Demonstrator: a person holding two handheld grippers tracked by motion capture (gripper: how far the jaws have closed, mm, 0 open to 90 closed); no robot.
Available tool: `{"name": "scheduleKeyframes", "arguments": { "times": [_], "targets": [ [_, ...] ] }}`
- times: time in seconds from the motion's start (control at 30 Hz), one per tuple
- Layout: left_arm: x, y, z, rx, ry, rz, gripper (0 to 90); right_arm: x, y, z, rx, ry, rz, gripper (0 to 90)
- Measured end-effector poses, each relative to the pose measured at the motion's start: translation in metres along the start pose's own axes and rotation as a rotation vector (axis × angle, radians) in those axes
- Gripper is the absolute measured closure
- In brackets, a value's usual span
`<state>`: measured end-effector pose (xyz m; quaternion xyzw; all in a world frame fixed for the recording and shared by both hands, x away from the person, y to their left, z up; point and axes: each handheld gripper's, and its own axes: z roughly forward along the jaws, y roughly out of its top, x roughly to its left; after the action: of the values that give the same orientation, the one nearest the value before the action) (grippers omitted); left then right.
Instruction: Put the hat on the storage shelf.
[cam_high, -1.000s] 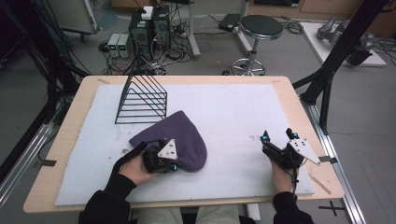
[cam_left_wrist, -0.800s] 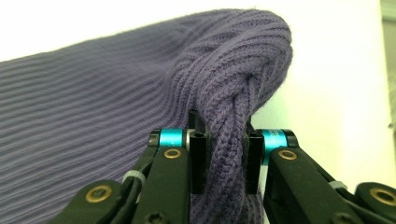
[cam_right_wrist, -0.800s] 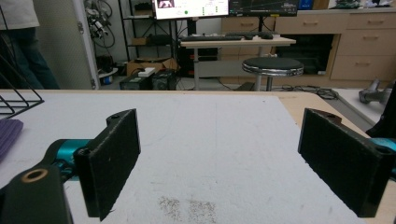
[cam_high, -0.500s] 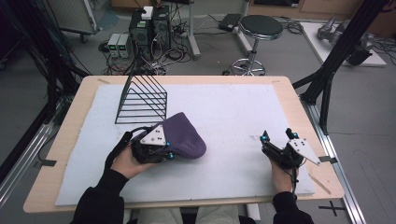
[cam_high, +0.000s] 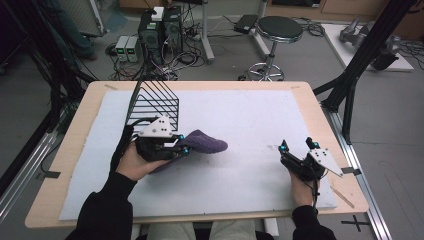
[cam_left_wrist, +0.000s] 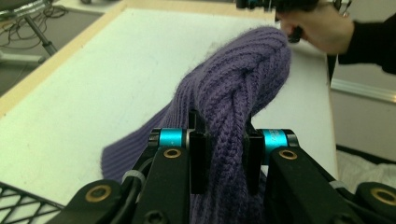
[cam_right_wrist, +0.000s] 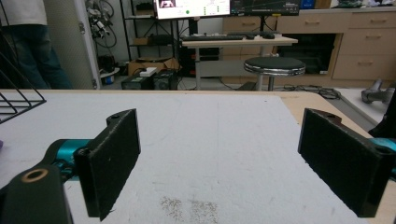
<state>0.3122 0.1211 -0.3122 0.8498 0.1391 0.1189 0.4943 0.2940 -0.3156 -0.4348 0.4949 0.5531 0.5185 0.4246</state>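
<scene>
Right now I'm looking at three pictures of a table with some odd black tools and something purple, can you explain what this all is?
A person sits at a table with a hand-held gripper in each hand; no robot arm is involved. One picture looks down from above. The other two come from small cameras riding on each tool, looking along its black fingers.

The left gripper has its fingers pinched on a purple knitted hat and holds one end of it off the white mat. The right gripper rests near the table's right edge with its fingers wide apart and nothing between them.

A black wire rack stands on the mat behind the hat.
</scene>
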Motion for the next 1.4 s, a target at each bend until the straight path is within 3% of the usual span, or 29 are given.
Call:
{"name": "scheduleKeyframes", "arguments": {
  "times": [0.13, 0.33, 0.53, 0.67, 0.9, 1.03, 1.2, 1.4],
  "targets": [
    [0.004, 0.007, -0.005, -0.051, -0.004, -0.02, 78.3, 0.001, 0.0, 0.0, 0.0, 0.01, 0.007, 12.2],
    [0.006, 0.02, -0.012, -0.07, 0.0, -0.02, 78.3, 0.004, 0.001, -0.001, -0.011, 0.05, 0.0, 12.2],
    [0.011, 0.029, -0.019, -0.147, -0.026, -0.041, 78.3, 0.009, 0.004, -0.003, -0.033, 0.12, 0.012, 12.2],
    [0.012, 0.034, -0.024, -0.191, -0.033, -0.043, 78.3, 0.012, 0.007, -0.004, -0.047, 0.196, 0.026, 12.2],
    [0.013, 0.039, -0.031, -0.228, -0.04, -0.039, 78.3, 0.029, 0.01, 0.0, -0.026, 0.414, -0.005, 12.1],
    [0.014, 0.04, -0.033, -0.239, -0.051, -0.042, 78.2, 0.044, 0.012, 0.005, 0.003, 0.512, -0.026, 11.9],
    [0.013, 0.045, -0.035, -0.253, -0.06, -0.039, 78.1, 0.06, 0.016, 0.01, -0.002, 0.585, -0.036, 11.7],
    [0.009, 0.052, -0.039, -0.267, -0.073, -0.024, 78.1, 0.075, 0.018, 0.018, -0.036, 0.634, -0.05, 11.7]
  ]
}}
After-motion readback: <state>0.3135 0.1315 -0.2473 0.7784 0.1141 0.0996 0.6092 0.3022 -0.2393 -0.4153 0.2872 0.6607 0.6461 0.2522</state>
